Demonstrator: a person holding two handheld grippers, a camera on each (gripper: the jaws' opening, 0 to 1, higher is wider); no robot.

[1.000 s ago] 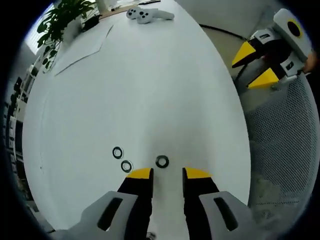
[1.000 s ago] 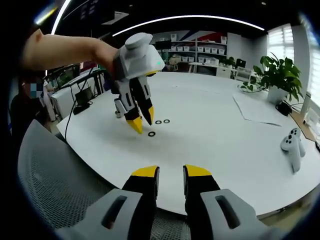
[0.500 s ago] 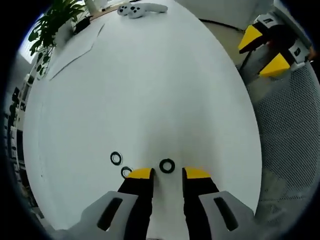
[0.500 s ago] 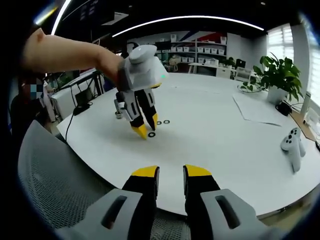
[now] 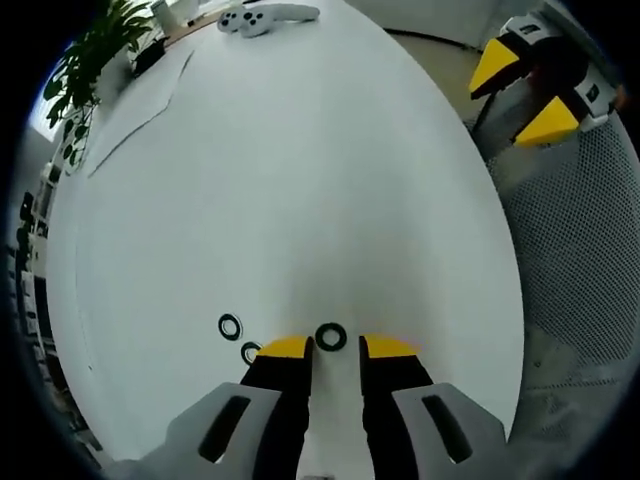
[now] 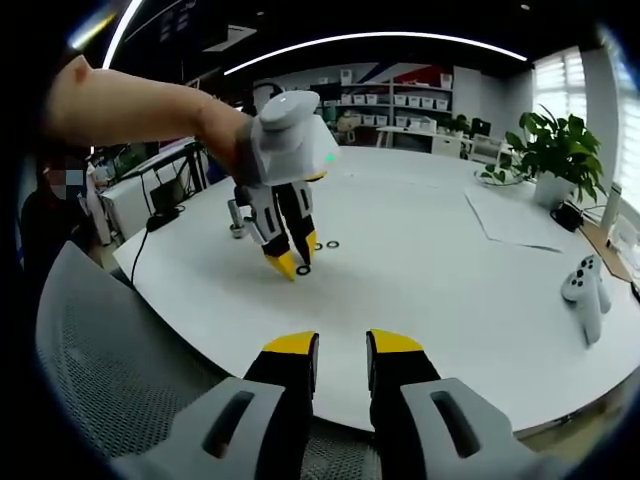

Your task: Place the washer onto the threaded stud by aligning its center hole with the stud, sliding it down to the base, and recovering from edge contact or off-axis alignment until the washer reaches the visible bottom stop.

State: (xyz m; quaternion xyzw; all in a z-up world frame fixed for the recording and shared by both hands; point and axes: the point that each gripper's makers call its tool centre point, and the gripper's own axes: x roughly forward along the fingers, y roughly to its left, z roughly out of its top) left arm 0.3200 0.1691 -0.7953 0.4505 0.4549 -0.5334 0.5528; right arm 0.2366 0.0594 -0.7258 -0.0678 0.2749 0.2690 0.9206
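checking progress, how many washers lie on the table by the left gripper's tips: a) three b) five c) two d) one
a: the left gripper view shows three dark rings on the white table, one washer just ahead of the gap between the left gripper's tips and two more off to one side.

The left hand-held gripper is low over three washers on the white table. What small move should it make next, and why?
Probably ease the left hand-held gripper slightly forward and down, then close on the nearest washer. That washer lies flat just past the open tips, roughly centred between them, while the other two washers sit off to one side on the white table.
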